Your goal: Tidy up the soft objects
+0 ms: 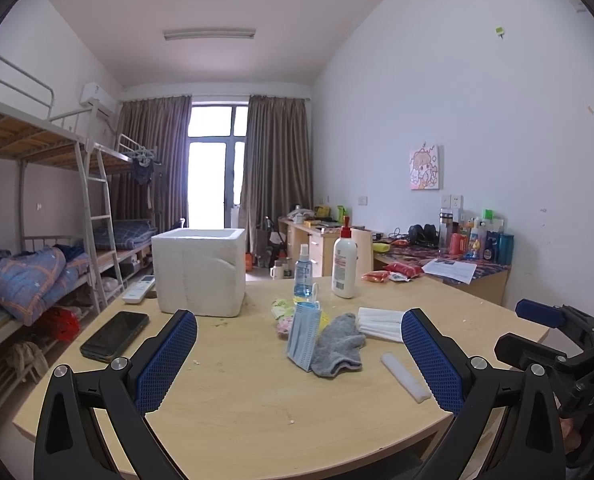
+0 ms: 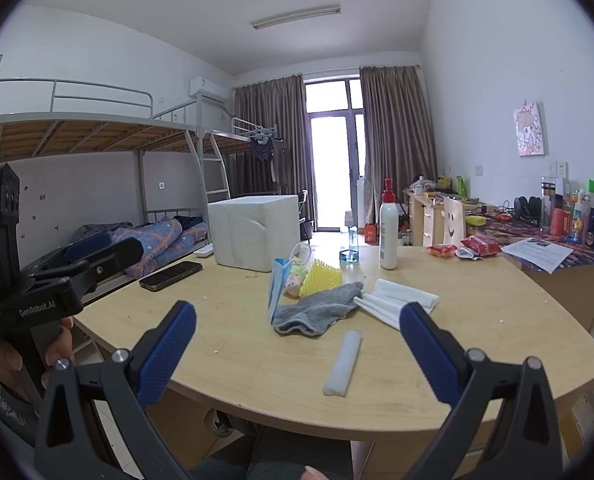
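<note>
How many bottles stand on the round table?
2: a white lotion bottle near the far edge, and a blue spray bottle just left of it. More bottles crowd the side desk.

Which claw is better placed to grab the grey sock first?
Probably left: the grey sock lies centred between the open left claw. From the open right claw it sits left of centre.

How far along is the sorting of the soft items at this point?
Nothing looks done yet. The grey sock, blue face mask, folded white cloths and foam strip all lie loose on the table; what the white foam box holds is hidden. Left gripper and right gripper are open, holding nothing. Everything is left.
</note>
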Motion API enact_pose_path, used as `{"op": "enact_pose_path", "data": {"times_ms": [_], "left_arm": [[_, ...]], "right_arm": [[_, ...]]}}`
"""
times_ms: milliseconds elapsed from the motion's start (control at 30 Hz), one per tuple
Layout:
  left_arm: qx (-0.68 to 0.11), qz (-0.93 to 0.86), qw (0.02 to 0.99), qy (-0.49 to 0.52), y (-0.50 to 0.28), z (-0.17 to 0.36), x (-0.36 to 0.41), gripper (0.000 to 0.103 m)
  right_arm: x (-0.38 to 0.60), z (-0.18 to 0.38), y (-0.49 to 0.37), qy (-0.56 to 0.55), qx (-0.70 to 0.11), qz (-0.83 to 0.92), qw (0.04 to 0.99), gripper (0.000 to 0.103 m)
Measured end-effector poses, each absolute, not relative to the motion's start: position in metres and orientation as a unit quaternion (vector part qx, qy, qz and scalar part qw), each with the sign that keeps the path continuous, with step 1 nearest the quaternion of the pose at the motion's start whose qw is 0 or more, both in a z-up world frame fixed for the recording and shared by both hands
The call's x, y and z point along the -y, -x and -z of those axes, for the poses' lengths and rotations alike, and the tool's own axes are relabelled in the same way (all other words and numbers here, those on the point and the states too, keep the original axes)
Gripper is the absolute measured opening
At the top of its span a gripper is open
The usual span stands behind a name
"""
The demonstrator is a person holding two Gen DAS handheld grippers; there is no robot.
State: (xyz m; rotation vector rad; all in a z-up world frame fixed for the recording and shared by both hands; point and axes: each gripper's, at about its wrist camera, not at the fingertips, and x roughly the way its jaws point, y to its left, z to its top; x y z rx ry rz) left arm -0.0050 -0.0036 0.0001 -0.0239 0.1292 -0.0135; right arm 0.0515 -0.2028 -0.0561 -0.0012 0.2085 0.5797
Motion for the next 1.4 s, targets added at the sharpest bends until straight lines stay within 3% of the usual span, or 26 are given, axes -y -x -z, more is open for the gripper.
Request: {"op": "enact_pose_path", "data": {"times_ms": [1400], "left_arm": [[-0.099,0.008,0.995,-0.002,-0.017,0.01,0.003,0.102]], "right_arm": [[0.196,0.074,-0.083,0.005,-0.136,-0.277,0.951,0.103]]}}
